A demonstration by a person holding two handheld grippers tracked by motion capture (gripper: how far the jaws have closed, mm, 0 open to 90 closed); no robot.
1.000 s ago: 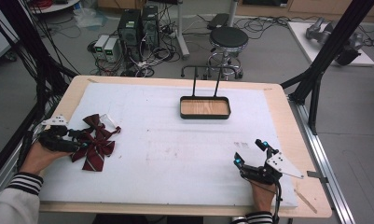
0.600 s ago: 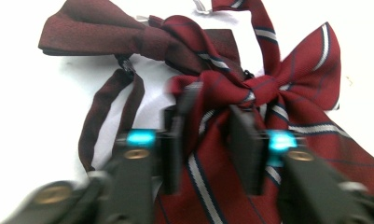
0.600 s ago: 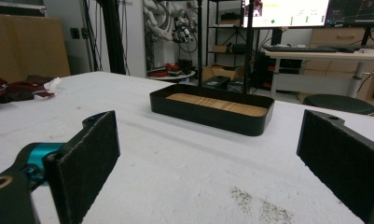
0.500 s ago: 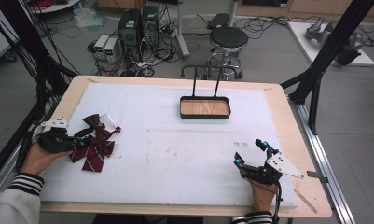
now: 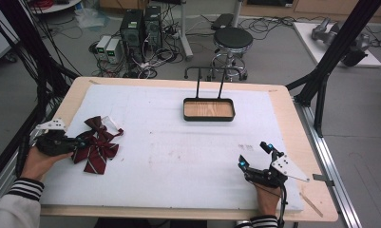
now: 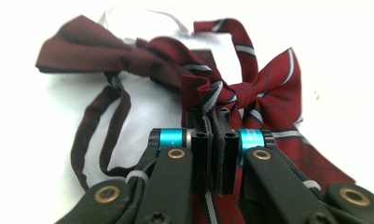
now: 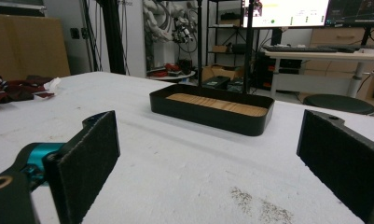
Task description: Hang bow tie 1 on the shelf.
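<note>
A dark red striped bow tie point(image 5: 97, 144) with a white strap lies crumpled at the left of the white table mat. My left gripper point(image 5: 78, 142) is shut on an edge of its striped cloth point(image 6: 212, 100); the jaws press a fold of it between them. A second, plainer maroon bow point(image 6: 96, 49) with a thin loop lies behind it in the left gripper view. My right gripper point(image 5: 255, 154) rests near the front right of the mat, jaws wide apart with nothing between the pads point(image 7: 89, 154). It faces the tray.
A black tray point(image 5: 209, 110) with a wooden floor and a tall wire handle stands at the back middle of the mat point(image 5: 178, 152). The tray's near wall point(image 7: 208, 116) lies straight ahead of the right gripper. A stool point(image 5: 233, 40) and computers stand beyond the table.
The left gripper has shifted slightly with the bow tie, and the cloth has bunched a little nearer the hand. The right gripper has stayed put.
</note>
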